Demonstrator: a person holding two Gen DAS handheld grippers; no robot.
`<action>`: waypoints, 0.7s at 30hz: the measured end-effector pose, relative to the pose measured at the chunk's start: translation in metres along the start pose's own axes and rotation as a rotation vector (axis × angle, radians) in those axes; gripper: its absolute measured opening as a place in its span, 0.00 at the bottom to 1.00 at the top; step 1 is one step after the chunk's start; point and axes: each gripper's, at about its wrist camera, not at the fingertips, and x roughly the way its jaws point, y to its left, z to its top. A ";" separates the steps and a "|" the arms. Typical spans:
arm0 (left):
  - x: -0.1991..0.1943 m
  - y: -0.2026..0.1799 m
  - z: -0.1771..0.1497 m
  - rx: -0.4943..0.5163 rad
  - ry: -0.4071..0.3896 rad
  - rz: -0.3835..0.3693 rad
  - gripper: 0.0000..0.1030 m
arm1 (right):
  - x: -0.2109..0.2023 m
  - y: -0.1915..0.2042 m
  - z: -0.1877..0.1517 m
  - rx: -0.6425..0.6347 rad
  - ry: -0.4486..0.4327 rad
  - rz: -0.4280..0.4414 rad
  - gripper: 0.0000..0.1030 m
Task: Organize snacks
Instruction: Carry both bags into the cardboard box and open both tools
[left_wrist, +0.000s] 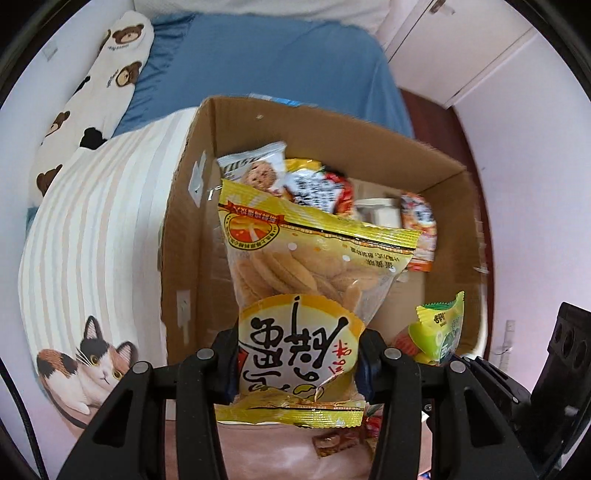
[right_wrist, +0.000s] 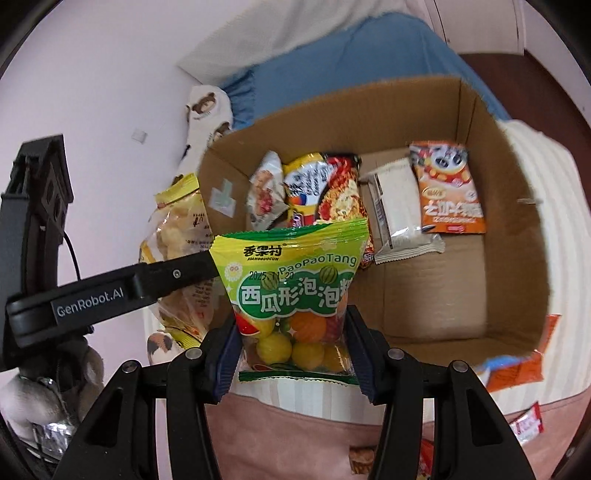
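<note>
- Left gripper (left_wrist: 297, 363): black fingers (left_wrist: 223, 363) are clenching the lower part of a yellow, partly clear plastic bag of pale rice crackers (left_wrist: 306, 258), holding it upright over the near left part of the box.
- Right gripper (right_wrist: 291, 352): fingers (right_wrist: 360, 354) are gripping a green plastic bag of round yellow and orange gum balls (right_wrist: 291, 288), hanging above the near edge of the box.
- Open brown cardboard box (right_wrist: 436, 295): sitting on a cream striped blanket (left_wrist: 99, 229) on the bed.
- Contents lying along the box's far wall: a white cookie packet (right_wrist: 264, 192), a red noodle packet (right_wrist: 340, 199), a plain white wrapper (right_wrist: 397, 206) and an orange panda-print packet (right_wrist: 448, 192).
- Loose orange wrappers (right_wrist: 517, 369): lying on the blanket outside the box's near right corner.
</note>
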 end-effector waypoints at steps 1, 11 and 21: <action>0.006 0.001 0.003 0.005 0.013 0.014 0.43 | 0.009 -0.001 0.002 0.015 0.018 -0.004 0.54; 0.048 0.016 0.013 -0.030 0.135 0.030 0.45 | 0.066 -0.010 0.015 0.048 0.169 -0.015 0.65; 0.035 0.016 0.010 -0.024 0.073 0.046 0.62 | 0.062 -0.024 0.016 0.043 0.161 -0.078 0.81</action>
